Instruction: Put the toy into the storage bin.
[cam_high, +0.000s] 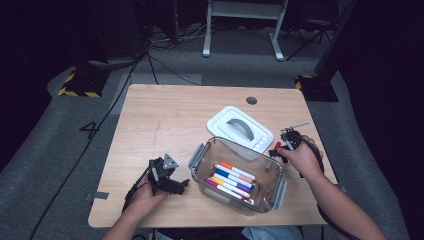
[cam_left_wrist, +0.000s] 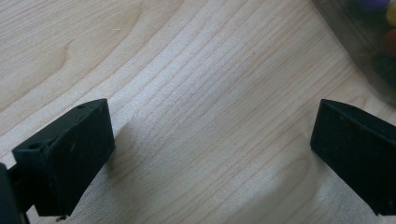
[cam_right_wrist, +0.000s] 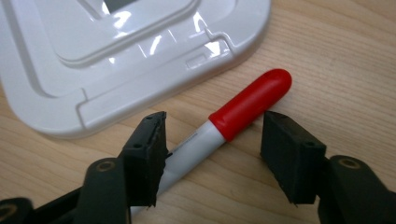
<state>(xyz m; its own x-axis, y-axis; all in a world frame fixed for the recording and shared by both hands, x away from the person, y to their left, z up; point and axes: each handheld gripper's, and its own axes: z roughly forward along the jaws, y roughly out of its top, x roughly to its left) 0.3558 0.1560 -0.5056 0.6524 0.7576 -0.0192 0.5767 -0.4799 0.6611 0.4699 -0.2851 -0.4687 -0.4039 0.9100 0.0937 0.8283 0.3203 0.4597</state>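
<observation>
Your right tool (cam_right_wrist: 212, 154) straddles the red-capped white marker (cam_right_wrist: 233, 116) on the wooden table (cam_right_wrist: 327, 56), jaws spread, ready to pinch; your left tool (cam_left_wrist: 210, 154) rests spread, empty.

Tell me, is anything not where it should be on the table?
Yes, one marker. The red-capped marker lies on the bare table beside the white lid, while the other markers lie together inside the clear box. The right gripper has its open jaws on either side of it, not yet squeezing.
</observation>
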